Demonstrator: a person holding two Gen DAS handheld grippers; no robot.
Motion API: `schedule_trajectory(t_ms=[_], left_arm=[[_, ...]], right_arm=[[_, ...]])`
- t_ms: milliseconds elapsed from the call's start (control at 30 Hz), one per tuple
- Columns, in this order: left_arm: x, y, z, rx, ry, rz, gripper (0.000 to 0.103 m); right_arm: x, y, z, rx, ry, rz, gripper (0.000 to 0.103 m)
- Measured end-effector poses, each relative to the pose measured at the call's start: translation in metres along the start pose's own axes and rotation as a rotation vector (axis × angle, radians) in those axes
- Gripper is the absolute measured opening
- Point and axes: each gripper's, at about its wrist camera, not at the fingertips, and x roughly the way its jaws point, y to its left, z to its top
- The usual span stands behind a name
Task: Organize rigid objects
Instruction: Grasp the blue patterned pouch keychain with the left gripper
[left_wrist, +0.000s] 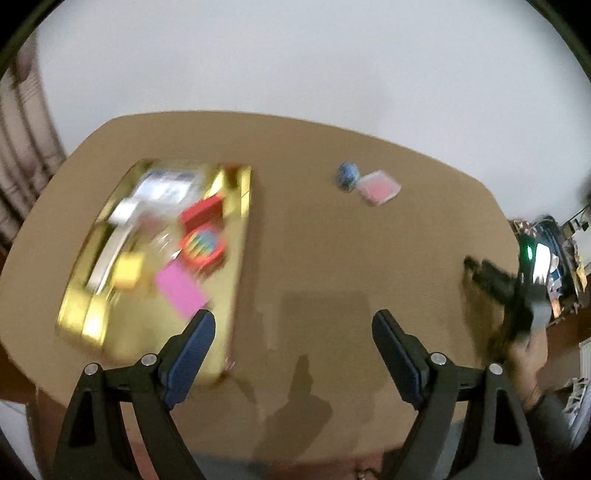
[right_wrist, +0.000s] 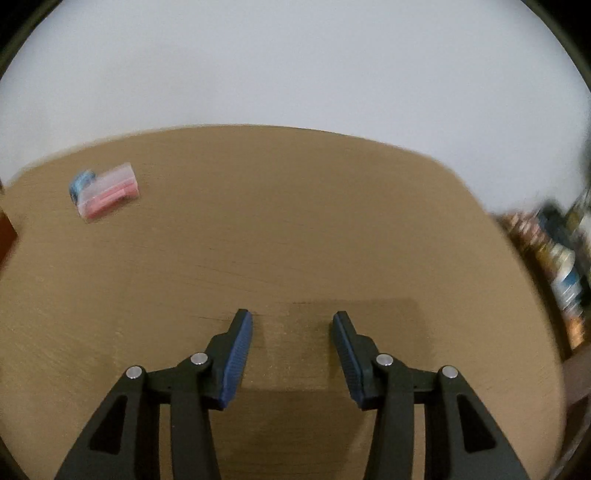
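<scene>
Both grippers empty over the table, two loose items left beyond the gold tray

Taking the gold tray (left_wrist: 236, 236) as landmark: it is seen already filled with blurred boxes and a pink card, and the left gripper (left_wrist: 293, 325) is held just off its near right corner, jaws spread wide with nothing between them. Well to the tray's right, a small blue ball (left_wrist: 347, 176) and a clear case (left_wrist: 378, 187) lie touching, far ahead of both sets of jaws. The case is judged light, stiff and slippery, best pinched across its narrow sides. The right gripper (right_wrist: 291, 325) is parted, empty, over bare table (right_wrist: 295, 221).
</scene>
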Motion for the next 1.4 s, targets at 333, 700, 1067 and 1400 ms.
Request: schedule_trajectory(t_ms=[333,700,1067,1400], left_arm=[[0.098,-0.079,0.124,0.122,-0.048,0.125,0.084],[0.184,-0.071,0.171,0.057,0.082,0.163,0.083],[0.218,-0.06,0.179,0.03,0.13,0.188,0.081],[0.212,-0.059,0.177,0.041,0.131,0.148,0.082]], right_arm=[[0.006,-0.018,0.007,0.062,-0.006,0.117,0.051],[-0.029,-0.042,-0.005,0.124,-0.083,0.192,0.051],[-0.033,-0.044,-0.007,0.131,-0.097,0.21,0.051],[-0.036,-0.046,-0.007,0.136,-0.1,0.216,0.051]])
